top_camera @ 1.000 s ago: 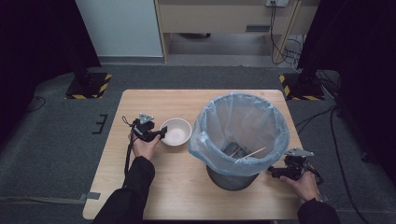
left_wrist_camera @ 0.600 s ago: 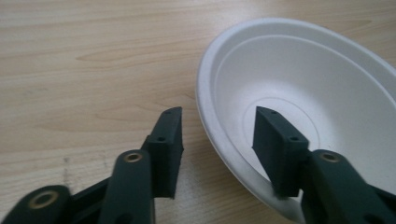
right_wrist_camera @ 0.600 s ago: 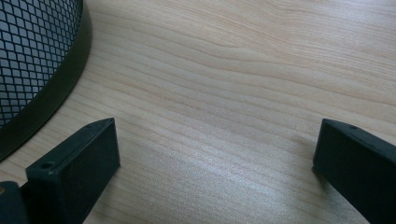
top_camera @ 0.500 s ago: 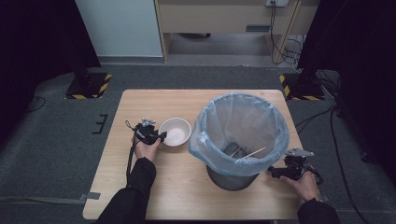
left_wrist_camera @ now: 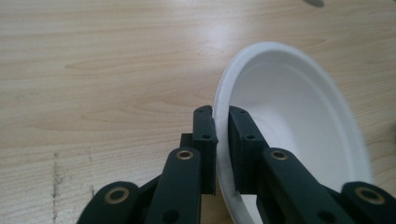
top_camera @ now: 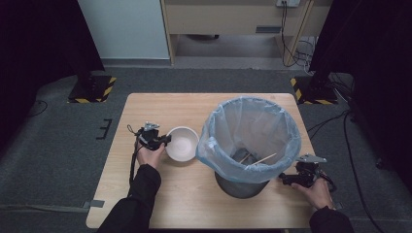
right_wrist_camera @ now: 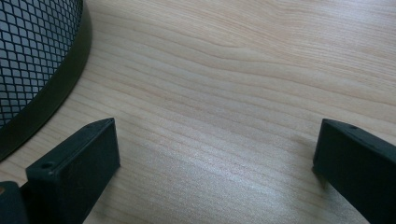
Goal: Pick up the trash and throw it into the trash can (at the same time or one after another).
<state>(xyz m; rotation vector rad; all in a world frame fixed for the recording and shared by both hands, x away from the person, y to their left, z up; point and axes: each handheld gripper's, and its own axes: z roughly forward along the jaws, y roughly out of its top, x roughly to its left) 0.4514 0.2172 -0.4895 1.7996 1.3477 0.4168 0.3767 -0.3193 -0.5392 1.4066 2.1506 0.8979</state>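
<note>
A white paper bowl point(top_camera: 182, 143) is held just left of the bin, tilted in the left gripper view point(left_wrist_camera: 299, 121). My left gripper point(top_camera: 164, 141) point(left_wrist_camera: 222, 140) is shut on the bowl's left rim, one jaw inside and one outside. The black mesh bin point(top_camera: 241, 187) with its pale blue liner point(top_camera: 250, 136) stands on the right half of the wooden table point(top_camera: 160, 109); wooden sticks point(top_camera: 257, 158) lie inside it. My right gripper point(top_camera: 283, 180) point(right_wrist_camera: 215, 154) rests open by the bin's right base point(right_wrist_camera: 42, 88), nothing between its jaws.
The table's front edge runs close to both forearms. Bare wood lies behind the bowl and along the front left. Grey carpet surrounds the table, with yellow-black striped stand feet point(top_camera: 92, 90) at the back left and back right point(top_camera: 311, 92).
My left gripper has carried the bowl a little to the right, closer to the bin. The right gripper has stayed in place.
</note>
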